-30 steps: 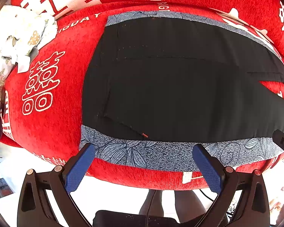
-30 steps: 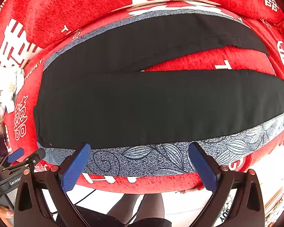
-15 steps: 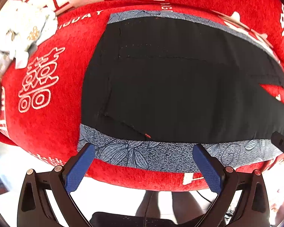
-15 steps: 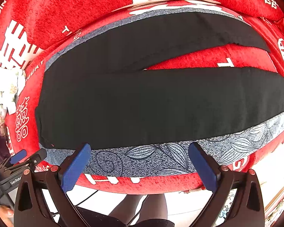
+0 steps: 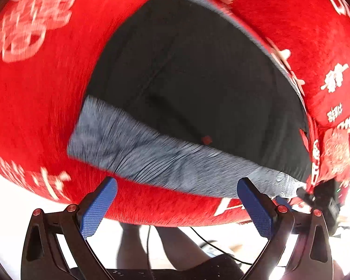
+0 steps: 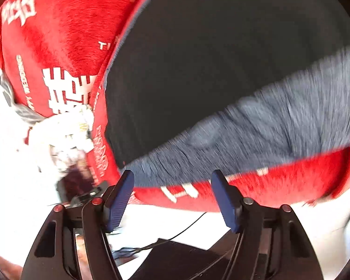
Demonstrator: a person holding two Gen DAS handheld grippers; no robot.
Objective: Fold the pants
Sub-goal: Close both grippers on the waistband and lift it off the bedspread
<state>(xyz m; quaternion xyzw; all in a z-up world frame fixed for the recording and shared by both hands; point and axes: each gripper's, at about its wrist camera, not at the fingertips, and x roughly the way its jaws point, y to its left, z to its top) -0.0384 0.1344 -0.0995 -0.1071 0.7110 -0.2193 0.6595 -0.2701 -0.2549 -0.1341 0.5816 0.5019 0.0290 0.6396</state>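
The black pants (image 5: 210, 77) lie spread flat on a grey leaf-patterned cloth (image 5: 151, 156), which in turn covers a surface draped in a red cover with white characters (image 5: 35, 98); what kind of furniture is underneath cannot be told. In the left wrist view the left tongs (image 5: 176, 200) stand wide apart with nothing between the blue pads, hanging just off the near edge of the red cover, in front of the grey band of cloth that shows below the pants' near hem. A small red tag (image 5: 207, 140) sits on the pants' near edge, close to where the black meets the grey. At the far right of that view a dark part of the other tool shows at the edge of the red cover. In the right wrist view the right tongs (image 6: 172, 198) have just been closing from their widest, yet they are still apart and hold nothing; the pads sit just before the edge of the red cover, close to the grey cloth and the near left corner of the pants (image 6: 198, 58). To the left of that corner a crumpled white patterned garment (image 6: 65, 135) rests on the red cover. Both views are smeared by motion blur, so fine fabric detail is lost. The person's legs (image 5: 151, 245) show below the left tongs.
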